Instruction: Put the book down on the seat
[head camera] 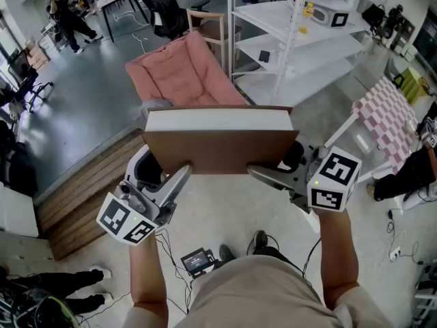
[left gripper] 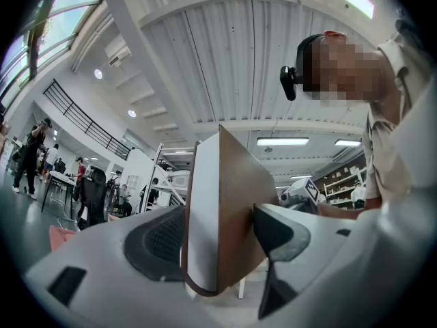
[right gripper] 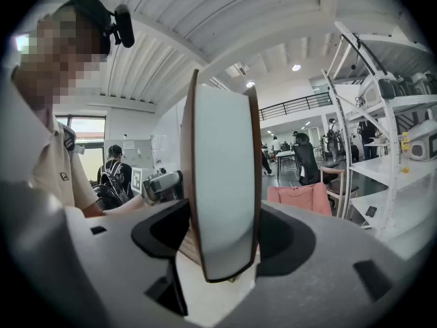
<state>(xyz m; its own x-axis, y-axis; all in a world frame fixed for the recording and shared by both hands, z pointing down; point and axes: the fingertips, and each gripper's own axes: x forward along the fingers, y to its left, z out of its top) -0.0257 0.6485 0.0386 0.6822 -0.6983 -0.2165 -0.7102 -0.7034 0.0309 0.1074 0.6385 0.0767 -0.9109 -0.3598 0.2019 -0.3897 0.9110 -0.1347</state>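
Observation:
A thick book (head camera: 218, 149) with a brown cover and white page edges is held level in front of me, spine side toward me. My left gripper (head camera: 172, 181) is shut on its left end and my right gripper (head camera: 272, 176) is shut on its right end. In the left gripper view the book (left gripper: 222, 210) stands clamped between both pads of the left gripper (left gripper: 218, 241). The right gripper view shows the book (right gripper: 222, 190) edge-on, pinched by the right gripper (right gripper: 222, 244). The pink cushioned seat (head camera: 181, 74) lies on the floor just beyond the book.
White metal shelving (head camera: 300, 39) stands at the right of the seat, a wooden chair (head camera: 213, 24) behind it. A low wooden platform edge (head camera: 89, 190) runs at the left. A checkered cloth (head camera: 389, 115) lies at the right. Cables and a small device (head camera: 198, 260) are at my feet.

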